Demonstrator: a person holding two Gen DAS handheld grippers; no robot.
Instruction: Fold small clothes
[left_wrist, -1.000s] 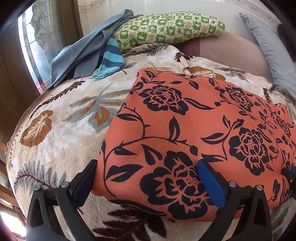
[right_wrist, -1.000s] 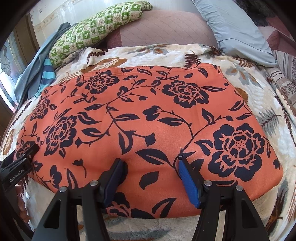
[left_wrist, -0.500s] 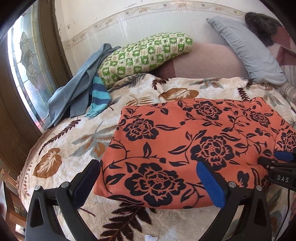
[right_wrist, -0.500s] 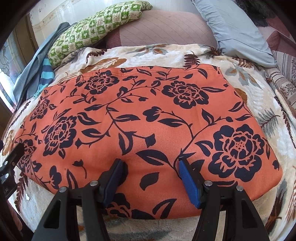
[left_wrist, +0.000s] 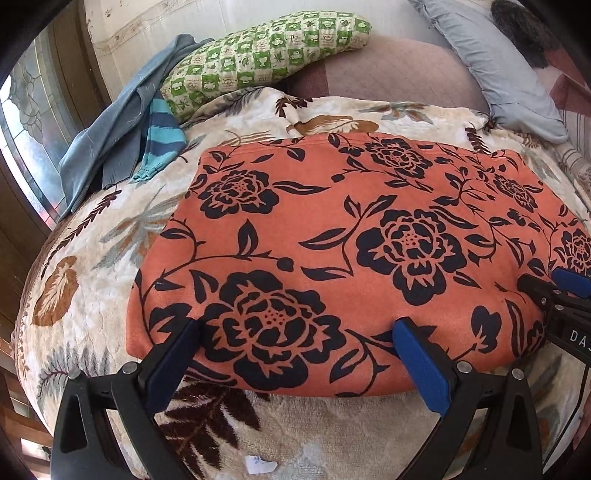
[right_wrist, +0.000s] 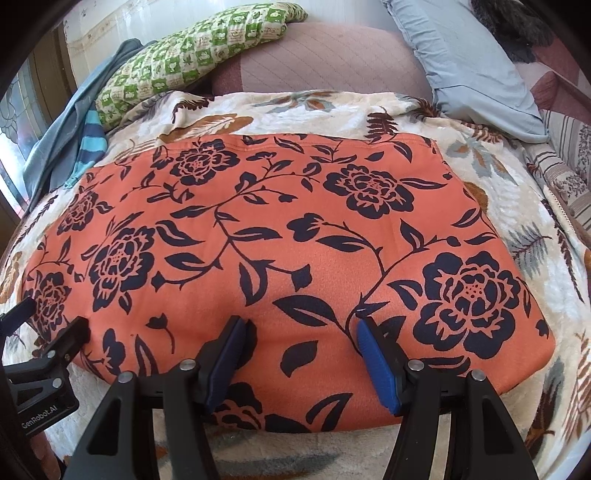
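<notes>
An orange garment with black flowers lies flat and folded on the floral blanket of a bed. My left gripper stands open over the garment's near left corner, with only flat cloth between its blue pads. In the right wrist view my right gripper is open too, over the near edge around the middle of the garment. Neither gripper pinches any cloth. Each gripper shows in the other's view: the right gripper at the right edge, the left gripper at the lower left.
A green checked pillow, a mauve cushion and a grey-blue pillow line the head of the bed. Grey-blue clothes and a teal striped piece lie at the back left by a window. A paper scrap lies near the front.
The left gripper rolled level and shifted right along the garment's near edge; its left finger now stands over the corner rather than off it. The right gripper kept still.
</notes>
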